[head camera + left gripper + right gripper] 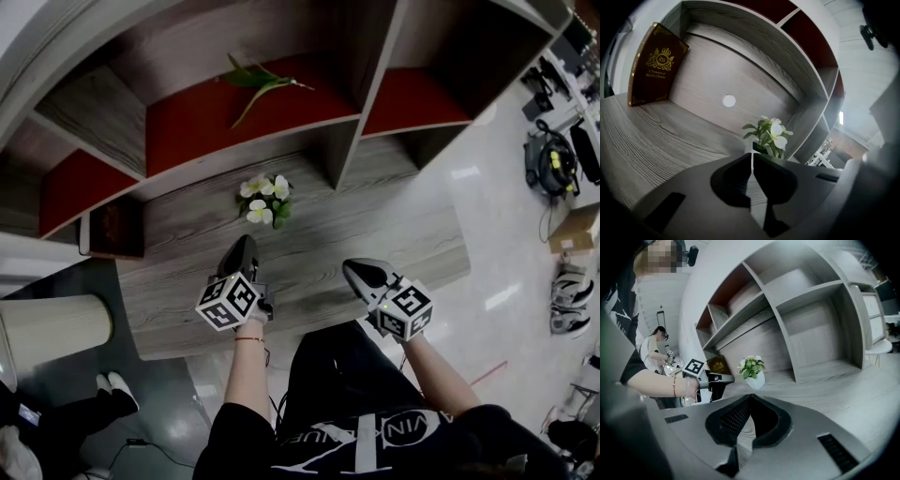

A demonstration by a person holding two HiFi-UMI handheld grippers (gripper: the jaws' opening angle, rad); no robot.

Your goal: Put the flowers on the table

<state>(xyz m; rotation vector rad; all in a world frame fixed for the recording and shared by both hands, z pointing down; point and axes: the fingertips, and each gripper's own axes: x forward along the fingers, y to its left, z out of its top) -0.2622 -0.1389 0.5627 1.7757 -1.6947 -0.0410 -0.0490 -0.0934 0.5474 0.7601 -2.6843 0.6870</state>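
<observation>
**Head view:** I count two grippers, one pot of white flowers and one dark book. One loose green stem lies on a red-lined shelf above. The flowers stand upright on the grey wooden desk, near the foot of the shelving. Both of the person's forearms reach forward over the desk's near edge. The left gripper points at the pot from near it, apart from it. The right gripper is held level with it, off to the right. Each carries one marker cube.

**Left gripper view:** The left gripper is pressed together at its tips, with nothing pinched between them. It tilts a little downward over the desk. The one pot of flowers stands beyond the tips, a shade to their right, not touching them. The one book leans upright in the far left corner. A single white disc sits on the back panel.

**Right gripper view:** The right gripper is also pressed together and empty, dipping slightly toward the desk. Ahead, the flowers stand on the desk. The left gripper is just to their left, gripped by the person's hand, with a thin bracelet on the wrist. The book shows behind it. One other person is seen far off at the left.
</observation>
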